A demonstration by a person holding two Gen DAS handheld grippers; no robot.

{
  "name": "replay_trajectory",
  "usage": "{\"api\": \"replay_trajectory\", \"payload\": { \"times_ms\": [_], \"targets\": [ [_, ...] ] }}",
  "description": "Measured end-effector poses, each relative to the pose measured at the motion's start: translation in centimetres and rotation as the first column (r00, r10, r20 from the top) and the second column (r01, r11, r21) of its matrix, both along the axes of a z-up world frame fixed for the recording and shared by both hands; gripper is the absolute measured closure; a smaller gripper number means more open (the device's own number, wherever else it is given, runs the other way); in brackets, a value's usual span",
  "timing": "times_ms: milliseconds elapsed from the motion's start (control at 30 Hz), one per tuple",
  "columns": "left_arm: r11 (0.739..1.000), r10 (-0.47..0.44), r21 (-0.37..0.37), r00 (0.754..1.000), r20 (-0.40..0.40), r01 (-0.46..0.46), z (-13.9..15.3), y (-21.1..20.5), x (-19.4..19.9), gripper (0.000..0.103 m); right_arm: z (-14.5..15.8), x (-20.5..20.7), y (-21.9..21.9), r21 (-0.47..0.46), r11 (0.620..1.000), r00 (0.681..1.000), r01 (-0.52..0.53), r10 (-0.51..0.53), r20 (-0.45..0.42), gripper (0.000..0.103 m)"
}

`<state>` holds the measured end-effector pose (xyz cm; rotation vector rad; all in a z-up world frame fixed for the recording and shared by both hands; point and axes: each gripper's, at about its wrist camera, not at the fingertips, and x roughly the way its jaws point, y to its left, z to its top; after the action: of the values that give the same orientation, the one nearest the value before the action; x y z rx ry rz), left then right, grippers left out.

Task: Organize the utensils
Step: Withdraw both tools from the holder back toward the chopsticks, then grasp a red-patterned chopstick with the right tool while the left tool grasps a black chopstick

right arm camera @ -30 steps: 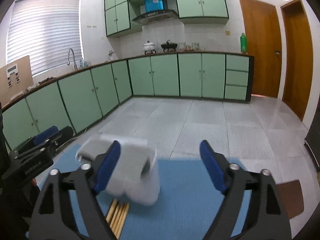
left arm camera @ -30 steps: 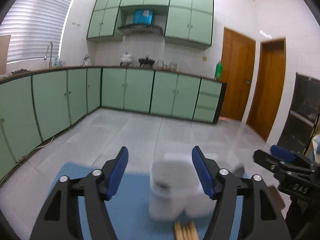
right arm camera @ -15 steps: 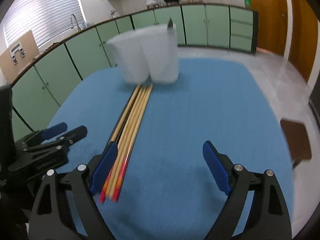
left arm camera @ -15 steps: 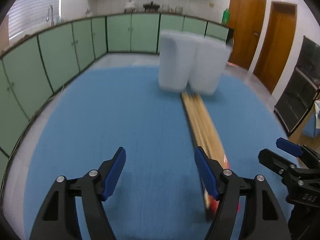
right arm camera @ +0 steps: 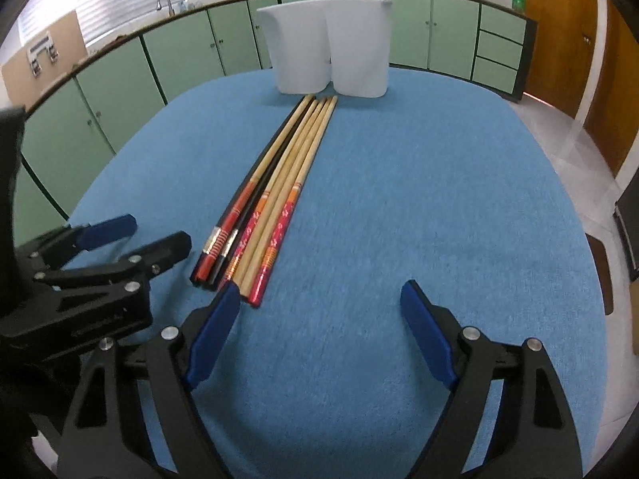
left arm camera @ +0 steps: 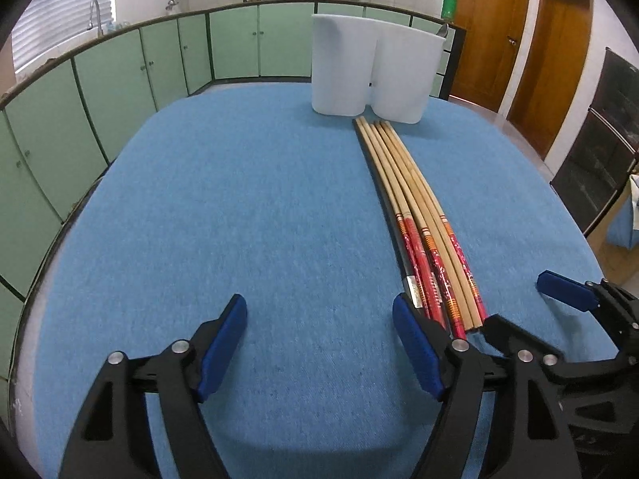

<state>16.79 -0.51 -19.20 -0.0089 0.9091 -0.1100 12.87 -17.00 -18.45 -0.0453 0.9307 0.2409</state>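
A: Risk? The chopsticks [left arm camera: 415, 215] lie packed side by side on the blue desk [left arm camera: 239, 207], tips near the white holder [left arm camera: 371, 72]; a wide pinch could lift several or scatter them.

B: Pose: left hand-held gripper [left arm camera: 319, 343] has just been opening, empty; right hand-held gripper [right arm camera: 319, 327], closing slightly, stands apart and empty. Both tilt downward, flanking the painted ends.

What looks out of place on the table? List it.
Only the chopsticks: they lie loose in a bundle on the blue cloth, tips nearly at the white holder, not in it. Nothing looks spilled or damaged.
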Motion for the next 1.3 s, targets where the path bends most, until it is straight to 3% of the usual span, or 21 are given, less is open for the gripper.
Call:
{"api": "replay_trajectory", "payload": {
  "times_ms": [367, 533, 667, 900, 1300],
  "targets": [
    [1.0, 0.007, 0.007, 1.0, 0.004, -0.007, -0.1, 0.0, -0.1, 0.028, 0.2, 0.2, -1.6, -0.057, 0.997, 0.998, 0.057, -0.056, 0.022, 0.029],
    [1.0, 0.012, 0.017, 1.0, 0.003, -0.012, -0.1, 0.1, -0.3, 0.026, 0.2, -0.3, -1.5, 0.006, 1.0, 0.999, 0.026, -0.026, 0.018, 0.049],
    [1.0, 0.011, 0.024, 1.0, 0.004, -0.011, -0.1, 0.1, -0.4, 0.025, -0.1, -0.3, -0.5, -0.006, 1.0, 1.0, -0.007, 0.008, 0.024, 0.063],
    [1.0, -0.002, 0.022, 1.0, 0.002, 0.002, 0.0, -0.2, -0.5, 0.025, -0.1, 0.0, 0.0, 0.009, 1.0, 0.999, -0.03, 0.029, 0.022, 0.097],
    [0.999, -0.042, 0.022, 0.999, -0.004, 0.042, 0.0, -1.4, -0.6, 0.025, -0.1, 0.1, -1.7, 0.022, 1.0, 1.0, 0.001, -0.002, 0.019, 0.098]
  ]
}}
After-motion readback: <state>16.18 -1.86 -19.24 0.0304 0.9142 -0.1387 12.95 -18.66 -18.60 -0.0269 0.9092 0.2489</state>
